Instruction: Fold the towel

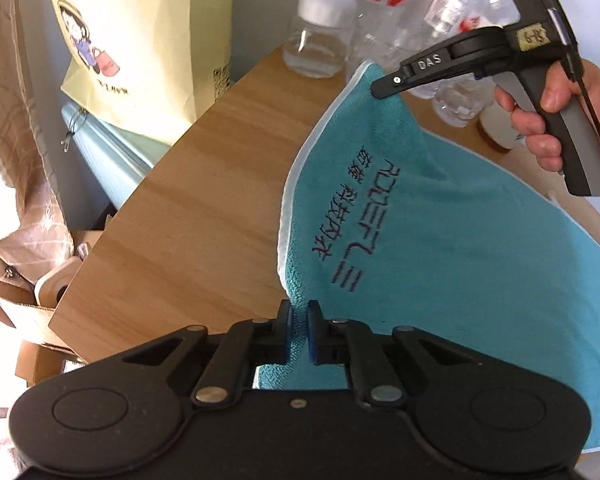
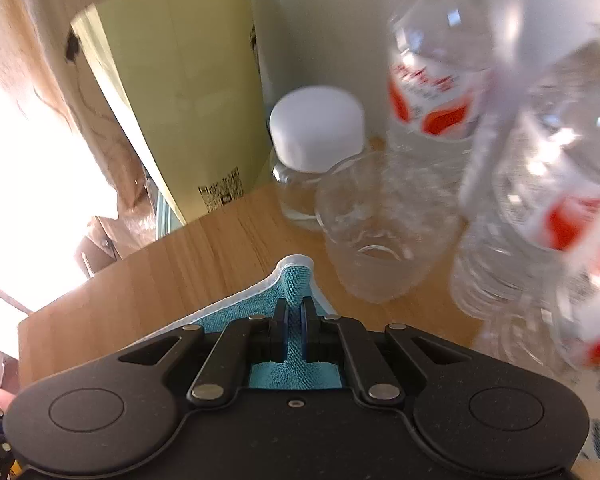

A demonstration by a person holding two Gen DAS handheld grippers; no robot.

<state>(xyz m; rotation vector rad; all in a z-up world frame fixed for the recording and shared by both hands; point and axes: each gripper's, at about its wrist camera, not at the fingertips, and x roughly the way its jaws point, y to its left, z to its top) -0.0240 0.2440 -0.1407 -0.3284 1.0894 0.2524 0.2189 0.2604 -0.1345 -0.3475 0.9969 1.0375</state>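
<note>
The teal microfibre towel (image 1: 452,240), white-piped along its edge and stitched with dark lettering, fills the right half of the left wrist view, lifted off the wooden worktop (image 1: 204,208) and hanging in a slack curve between two grips. The left gripper (image 1: 299,334) pinches one corner at bottom centre, its blue-padded fingers (image 1: 285,332) pressed onto the pile. The right gripper (image 1: 384,90), held by a hand (image 1: 556,120) at upper right, pinches the far corner; its own view shows the right gripper (image 2: 295,330) with the fingers closed on cloth and the corner tip poking out beyond them. So the held edge runs from bottom centre to upper right, and the rest trails down to the right. Folding likely means carrying this edge over to the opposite one. Just beyond the right corner stand clear plastic water bottles (image 2: 432,92), a plastic cup (image 2: 376,232) and a white-lidded jar (image 2: 312,148), close enough to be knocked. A yellow paper bag (image 1: 140,40) stands at upper left.
</note>
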